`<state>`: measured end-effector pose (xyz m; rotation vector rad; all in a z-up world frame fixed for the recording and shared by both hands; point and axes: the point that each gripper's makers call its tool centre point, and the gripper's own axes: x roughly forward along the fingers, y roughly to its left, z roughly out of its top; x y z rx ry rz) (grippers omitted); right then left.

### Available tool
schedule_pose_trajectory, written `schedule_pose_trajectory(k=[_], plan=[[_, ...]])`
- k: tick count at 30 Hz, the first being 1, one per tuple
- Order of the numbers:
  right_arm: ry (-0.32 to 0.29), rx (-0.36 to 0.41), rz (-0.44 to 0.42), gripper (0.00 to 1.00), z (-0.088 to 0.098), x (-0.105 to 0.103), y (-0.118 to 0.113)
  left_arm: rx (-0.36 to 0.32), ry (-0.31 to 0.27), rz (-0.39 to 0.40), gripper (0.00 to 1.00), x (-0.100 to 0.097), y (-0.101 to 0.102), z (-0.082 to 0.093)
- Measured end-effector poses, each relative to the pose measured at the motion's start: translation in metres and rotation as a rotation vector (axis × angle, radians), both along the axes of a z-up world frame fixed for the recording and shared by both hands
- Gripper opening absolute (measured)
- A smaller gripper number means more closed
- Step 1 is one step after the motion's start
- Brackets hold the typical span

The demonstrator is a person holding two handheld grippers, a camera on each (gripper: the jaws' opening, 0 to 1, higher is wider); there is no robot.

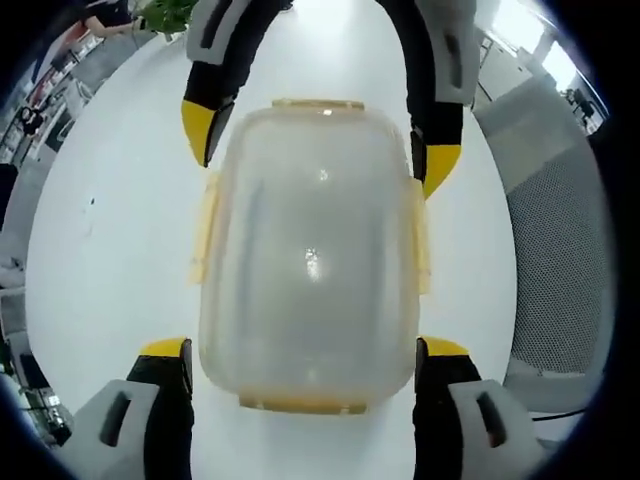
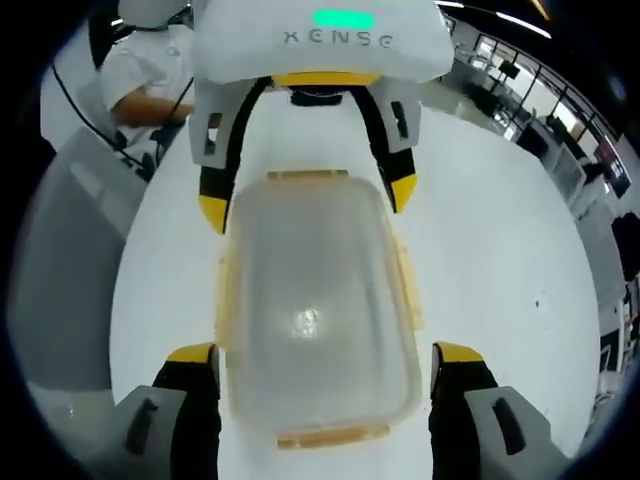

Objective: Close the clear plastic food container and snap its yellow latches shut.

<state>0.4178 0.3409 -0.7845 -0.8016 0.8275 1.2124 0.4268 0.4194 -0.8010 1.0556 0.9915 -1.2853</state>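
The clear plastic food container [image 1: 310, 260] lies on the white table [image 1: 110, 250] with its lid resting on top. Yellow latches [image 1: 205, 230] run along its long sides and both ends, and the side ones flare outward. My left gripper [image 1: 305, 350] is open, one jaw on either side of the container's near end. From the opposite side, my right gripper [image 1: 320, 145] is open too and straddles the far end. In the right gripper view the container [image 2: 315, 310] sits between the right gripper [image 2: 325, 353] below and the left gripper [image 2: 306, 200] above. Whether any jaw touches the walls is unclear.
The table is round and white, with its edge [image 1: 500, 200] curving close on the right. Beyond it is a grey mesh surface [image 1: 560, 250]. A person in a white top [image 2: 140, 80] is behind the table, and a green plant [image 1: 165, 12] stands at the far side.
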Motion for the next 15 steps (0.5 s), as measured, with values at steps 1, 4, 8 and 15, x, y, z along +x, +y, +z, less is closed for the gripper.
schedule_pose_trajectory(k=[1,4,8,15], plan=[[0.002,0.007,-0.002,0.88,0.0006,-0.0012,-0.0004,-0.015,-0.003,-0.01,0.92,-0.0016,-0.0014,0.0013],[-0.006,0.021,0.008,0.88,0.0011,-0.006,-0.0026,-0.052,-0.007,0.009,0.93,-0.0028,-0.0038,0.0067],[-0.024,0.024,0.001,0.88,-0.0003,-0.0067,-0.005,-0.093,-0.019,0.028,0.93,-0.0017,-0.0055,0.0082],[-0.044,0.128,-0.092,0.87,0.0071,-0.0059,-0.0002,-0.17,-0.022,0.073,0.91,-0.0056,-0.0061,0.0099]])
